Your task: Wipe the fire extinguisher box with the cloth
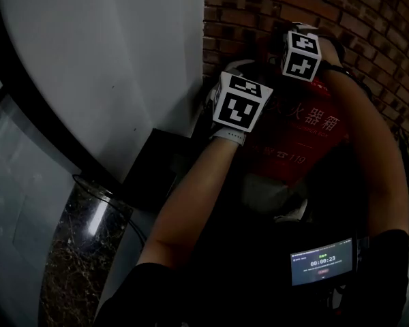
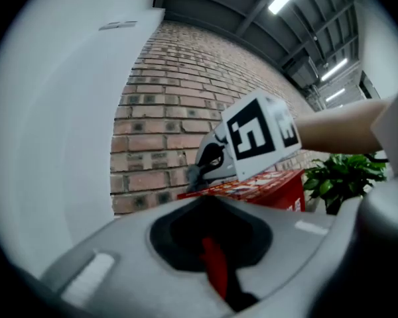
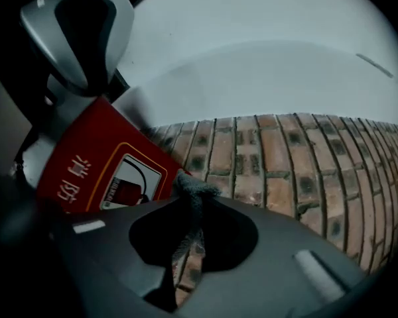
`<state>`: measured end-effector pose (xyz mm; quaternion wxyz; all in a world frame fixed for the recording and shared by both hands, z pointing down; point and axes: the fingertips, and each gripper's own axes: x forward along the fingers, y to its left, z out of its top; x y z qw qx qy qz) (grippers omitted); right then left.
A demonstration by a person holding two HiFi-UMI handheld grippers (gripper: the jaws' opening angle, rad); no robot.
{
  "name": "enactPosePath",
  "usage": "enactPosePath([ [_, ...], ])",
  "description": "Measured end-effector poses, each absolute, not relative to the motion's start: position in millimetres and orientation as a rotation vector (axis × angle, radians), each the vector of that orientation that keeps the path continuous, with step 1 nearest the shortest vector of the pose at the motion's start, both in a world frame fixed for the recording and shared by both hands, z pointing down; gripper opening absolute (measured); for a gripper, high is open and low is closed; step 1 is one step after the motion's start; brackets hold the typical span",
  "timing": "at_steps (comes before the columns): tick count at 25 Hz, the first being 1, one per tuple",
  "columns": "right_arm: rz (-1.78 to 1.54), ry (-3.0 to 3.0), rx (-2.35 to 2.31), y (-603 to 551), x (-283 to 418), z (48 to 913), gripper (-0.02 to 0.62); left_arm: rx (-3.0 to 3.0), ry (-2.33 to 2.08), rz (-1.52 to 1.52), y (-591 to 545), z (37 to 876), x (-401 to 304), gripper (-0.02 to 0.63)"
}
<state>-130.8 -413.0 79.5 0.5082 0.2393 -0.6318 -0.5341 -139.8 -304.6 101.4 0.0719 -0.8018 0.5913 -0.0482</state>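
between the pinched-together jaws of our right gripper (image 3: 190,204) sits the cloth (image 3: 198,187), a grey tuft poking out past the tips and the rest trailing down the slit. we judge it light, soft and floppy, so only the part right at the tips will press where we aim it, and a firm clamp on a bunched fold is the hold to keep. our left gripper (image 2: 209,203) has its jaws drawn together on nothing we can make out, with only a red sliver showing through the slit, likely the box beneath. the box (image 3: 96,171) lies just beside the cloth tuft, red and flat-faced with a printed label. we expect it to be stiff, smooth and too heavy to shift under a wipe, so it needs no holding, though the left gripper could steady its top edge. outward, the box backs onto a brick wall (image 3: 285,171) in a corner, with a white wall (image 2: 60,124) on our left and a plant (image 2: 345,177) near its other side. we judge the back and the corner side tight for strokes, and the top and front face the open room.
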Motion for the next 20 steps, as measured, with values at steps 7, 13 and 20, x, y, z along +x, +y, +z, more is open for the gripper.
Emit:
enactPosePath([
  [7, -1.291, -1.505, 0.564, -456, -145, 99, 0.035, -2.438, 1.696, -0.137, -303, 102, -135, 0.0],
  [13, -1.23, -1.48, 0.461, -457, -148, 119, 0.034, -2.422, 1.688, -0.127, -302, 95, -130, 0.0],
  [20, -1.183, -1.472, 0.44, -458, -119, 114, 0.031, -2.457, 1.669, -0.137, -305, 94, -102, 0.0],
])
